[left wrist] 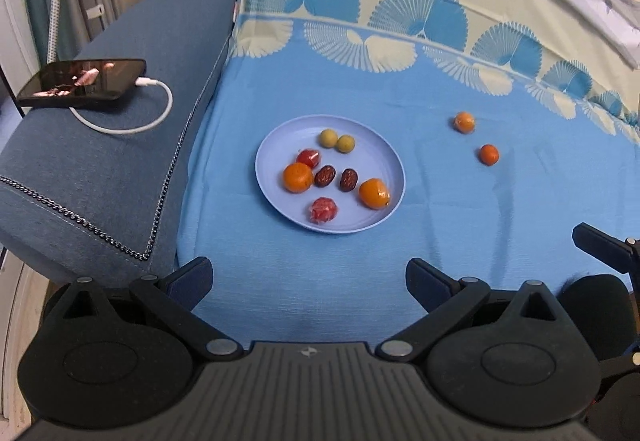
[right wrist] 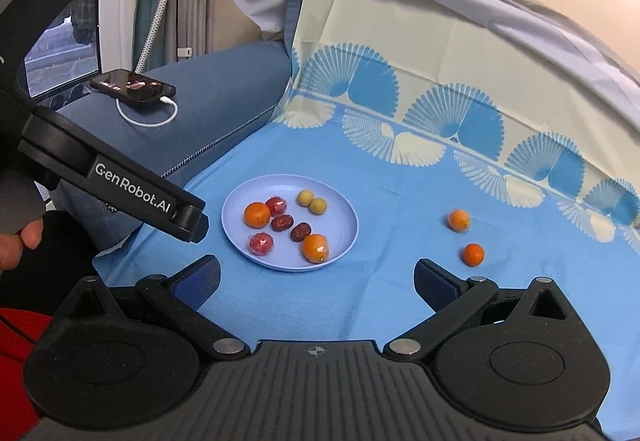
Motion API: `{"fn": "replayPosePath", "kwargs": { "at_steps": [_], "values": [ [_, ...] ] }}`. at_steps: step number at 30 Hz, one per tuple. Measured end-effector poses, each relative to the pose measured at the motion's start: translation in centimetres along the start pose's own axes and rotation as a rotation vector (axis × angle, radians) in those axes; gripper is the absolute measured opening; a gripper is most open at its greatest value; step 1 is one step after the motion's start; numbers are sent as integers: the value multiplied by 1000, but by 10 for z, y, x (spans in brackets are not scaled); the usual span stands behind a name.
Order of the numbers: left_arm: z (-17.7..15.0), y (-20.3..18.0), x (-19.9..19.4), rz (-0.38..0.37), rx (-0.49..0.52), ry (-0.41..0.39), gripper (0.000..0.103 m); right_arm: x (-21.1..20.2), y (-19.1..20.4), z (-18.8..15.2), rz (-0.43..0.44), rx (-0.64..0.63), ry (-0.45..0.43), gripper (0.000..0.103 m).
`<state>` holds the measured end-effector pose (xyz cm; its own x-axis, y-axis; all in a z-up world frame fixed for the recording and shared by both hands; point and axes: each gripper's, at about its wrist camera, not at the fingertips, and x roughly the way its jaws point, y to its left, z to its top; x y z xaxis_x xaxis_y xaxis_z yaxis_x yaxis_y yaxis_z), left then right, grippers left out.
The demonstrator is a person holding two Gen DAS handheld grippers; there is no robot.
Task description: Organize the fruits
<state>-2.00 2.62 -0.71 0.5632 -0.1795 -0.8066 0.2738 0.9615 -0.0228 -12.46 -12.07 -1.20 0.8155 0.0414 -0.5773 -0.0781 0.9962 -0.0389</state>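
A light blue plate (left wrist: 384, 157) (right wrist: 344, 209) lies on the blue cloth and holds several fruits: two oranges (left wrist: 298, 177) (right wrist: 257, 214), two dark dates (left wrist: 324, 176) (right wrist: 283, 222), two wrapped red fruits (left wrist: 323, 209) (right wrist: 261, 243) and two small yellow-green fruits (left wrist: 329, 138) (right wrist: 305, 197). Two small oranges (left wrist: 464, 122) (right wrist: 459, 219) lie loose on the cloth to the right of the plate, the nearer one (left wrist: 489, 154) (right wrist: 473, 254) close to my right gripper's right finger. My left gripper (left wrist: 308, 277) hangs open and empty in front of the plate. My right gripper (right wrist: 316, 283) is also wide open and empty.
A black phone (left wrist: 82, 83) (right wrist: 134, 85) with a white charging cable lies on the blue sofa armrest (left wrist: 120, 161) to the left. The patterned cloth runs up the backrest behind. In the right wrist view the left gripper's body (right wrist: 132, 193) and a hand (right wrist: 16, 245) reach in from the left.
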Motion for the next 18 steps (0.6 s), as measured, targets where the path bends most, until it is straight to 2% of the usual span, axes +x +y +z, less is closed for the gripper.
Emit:
{"fn": "replayPosePath", "kwargs": {
  "at_steps": [7, 18],
  "values": [
    [0, -1, -11, 8, 0, -29, 103, -6, 1, -2, -1, 5, -17, 102],
    [-4, 8, -7, 28, -16, -21, 103, 1, 4, -5, 44, 13, 3, 102]
  ]
}}
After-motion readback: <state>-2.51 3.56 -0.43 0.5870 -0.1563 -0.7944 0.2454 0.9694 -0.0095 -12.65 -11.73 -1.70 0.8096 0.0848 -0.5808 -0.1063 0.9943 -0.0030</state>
